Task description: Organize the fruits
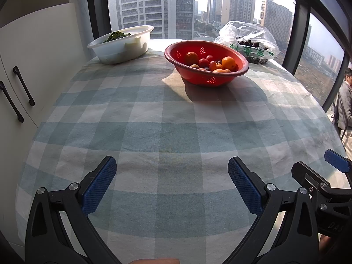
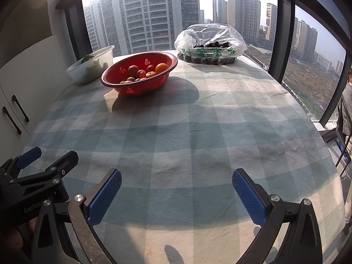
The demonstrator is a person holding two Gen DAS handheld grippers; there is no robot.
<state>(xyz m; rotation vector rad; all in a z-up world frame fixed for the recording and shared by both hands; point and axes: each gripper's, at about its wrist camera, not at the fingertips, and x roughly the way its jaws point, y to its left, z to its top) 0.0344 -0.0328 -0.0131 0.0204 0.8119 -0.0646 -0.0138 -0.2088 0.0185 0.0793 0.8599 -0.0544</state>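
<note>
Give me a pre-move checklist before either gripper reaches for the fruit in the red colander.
1. Left tongs open, nothing held: ok.
2. Right tongs open, nothing held: ok.
3. Checked tablecloth bare between tongs and red colander: ok.
4. Fruit exposed in the colander: ok.
5. Plastic bag of dark fruit open on top: cannot tell.
6. White basin has room for fruit: cannot tell.

I see a pale blue-and-white checked tablecloth (image 1: 154, 132) over the table. Far left on it: white plastic tub (image 1: 123, 44) with dark leafy greens (image 1: 116, 36) inside. White cabinet doors with black bar handles (image 1: 23, 85) along the left wall. Seated person in grey (image 1: 345, 101) at right edge. High-rises behind the window.
</note>
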